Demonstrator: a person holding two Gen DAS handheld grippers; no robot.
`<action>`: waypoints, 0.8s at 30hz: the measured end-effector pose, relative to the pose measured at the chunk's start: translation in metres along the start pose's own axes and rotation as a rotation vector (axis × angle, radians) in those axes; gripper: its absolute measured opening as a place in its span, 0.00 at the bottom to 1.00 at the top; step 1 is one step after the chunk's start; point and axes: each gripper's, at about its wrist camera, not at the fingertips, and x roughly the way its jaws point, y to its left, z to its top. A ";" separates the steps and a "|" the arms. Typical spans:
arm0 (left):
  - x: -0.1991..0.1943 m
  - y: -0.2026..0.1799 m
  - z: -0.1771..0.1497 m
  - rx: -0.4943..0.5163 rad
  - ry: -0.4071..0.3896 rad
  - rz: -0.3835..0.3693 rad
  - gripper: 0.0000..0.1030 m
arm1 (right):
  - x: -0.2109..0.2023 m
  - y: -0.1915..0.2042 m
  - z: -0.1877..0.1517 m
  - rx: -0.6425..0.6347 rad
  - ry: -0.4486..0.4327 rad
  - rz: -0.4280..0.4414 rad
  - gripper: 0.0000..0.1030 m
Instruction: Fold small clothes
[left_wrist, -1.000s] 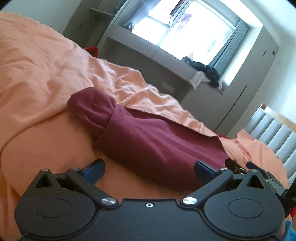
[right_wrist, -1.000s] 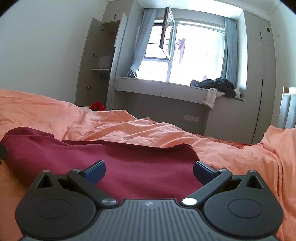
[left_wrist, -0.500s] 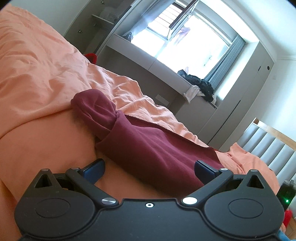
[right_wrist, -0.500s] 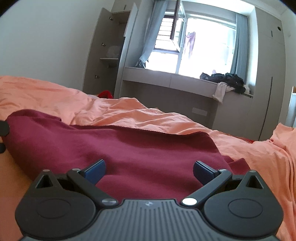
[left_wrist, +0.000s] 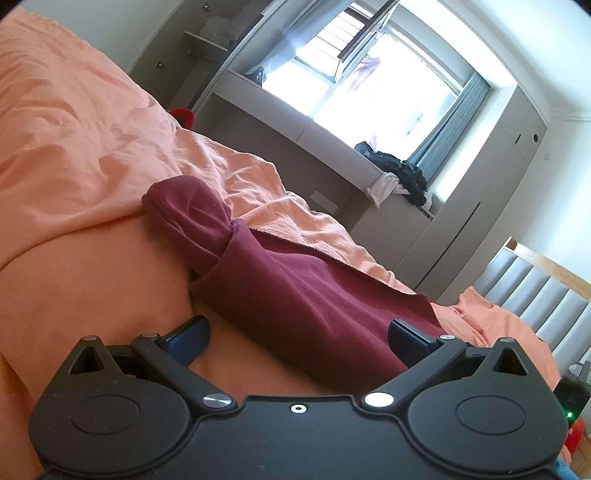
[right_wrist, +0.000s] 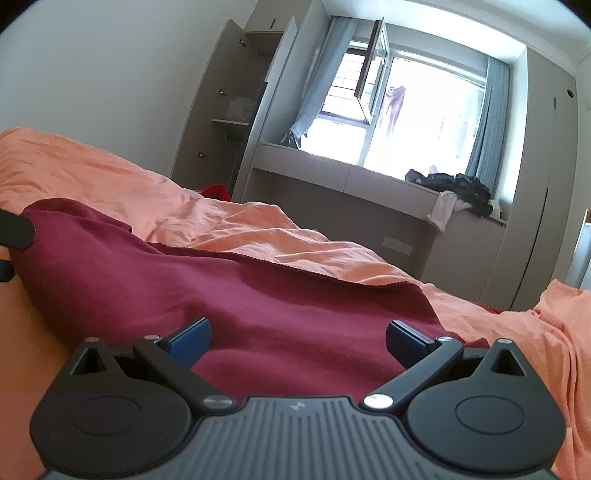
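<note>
- A bright bedroom: a wide window (right_wrist: 399, 114) at the far wall, a long ledge below it with a heap of dark clothes (right_wrist: 458, 186), and an open cupboard (right_wrist: 236, 107) to the left.
- An orange bedspread (left_wrist: 74, 147), rumpled in soft ridges, covers the bed and fills most of both views.
- A dark red garment (right_wrist: 229, 295) lies flat on the bedspread, spread sideways across it. In the left wrist view its left end bunches into a rolled sleeve or hood (left_wrist: 188, 218); which one is unclear.
- The right gripper (right_wrist: 297, 338) hangs low over the middle of the garment, its blue fingers spread wide and holding nothing.
- The left gripper (left_wrist: 297, 338) sits near the garment's near edge, also spread wide and empty; one finger is over bare bedspread, the other over cloth.
- The step in hand looks like choosing where to take hold for a fold, which appears not yet begun.
- To do it well, each gripper should pinch a single layer at the near edge, well apart from the other, so the cloth lifts evenly.
- The bunched end probably needs smoothing flat first, or the fold will come out lumpy.
- The soft bedspread could get pinched along with the garment, so a shallow bite is safer.
</note>
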 end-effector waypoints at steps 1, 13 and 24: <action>0.000 0.000 0.000 0.002 0.000 0.000 0.99 | 0.000 0.000 0.000 -0.004 -0.001 -0.002 1.00; 0.013 0.007 0.023 -0.317 0.050 0.092 0.99 | -0.002 0.008 -0.004 -0.053 -0.029 -0.015 1.00; 0.047 0.001 0.046 -0.254 0.073 0.227 0.99 | -0.001 0.008 -0.006 -0.058 -0.026 -0.015 1.00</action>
